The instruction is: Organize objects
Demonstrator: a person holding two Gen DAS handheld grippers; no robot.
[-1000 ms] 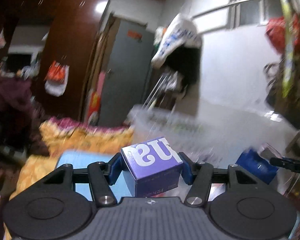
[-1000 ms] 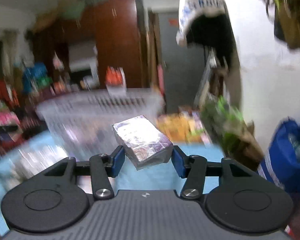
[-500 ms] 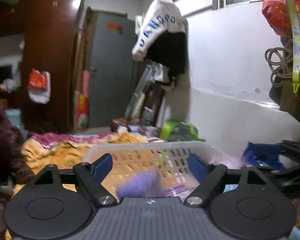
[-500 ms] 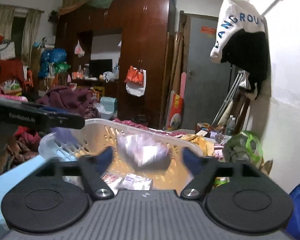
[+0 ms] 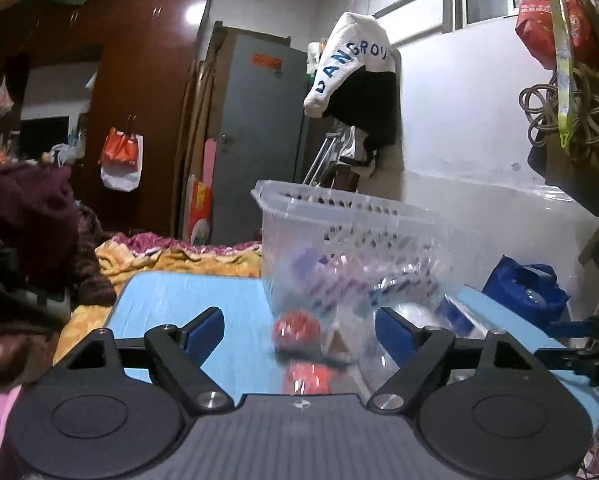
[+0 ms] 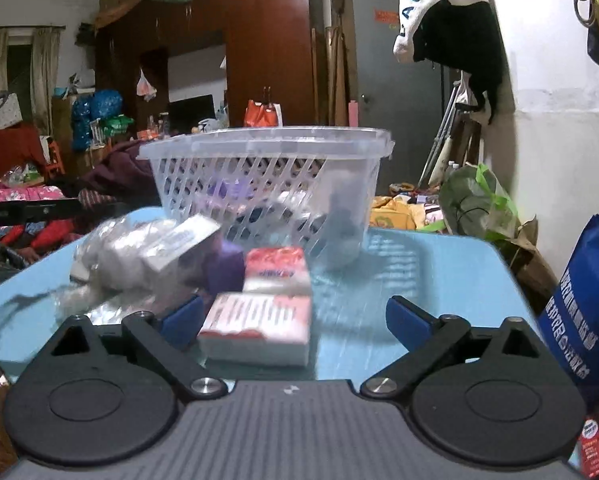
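We see the light blue desk (image 6: 419, 264) carrying everything, and on it the clear slotted basket (image 6: 267, 148), standing upright toward the far side. Through its wall we make out a purple box (image 6: 223, 190) and other blurred packets inside. In front of the basket, on the desk, lies a crumpled clear plastic bag (image 6: 115, 256) with a white box (image 6: 179, 240) on top of it and a purple item (image 6: 223, 268) just beside. Next to these sit two red-and-white packs: the far pack (image 6: 277, 270) near the basket's foot and the near pack (image 6: 259, 328), which lies just beside the left fingertip of our right gripper (image 6: 295, 316). That gripper's jaws stand wide apart with nothing between them. Our left gripper (image 5: 299, 330) is likewise spread wide and holds nothing; beyond it the basket (image 5: 339, 208) and blurred red packs (image 5: 297, 330) show.
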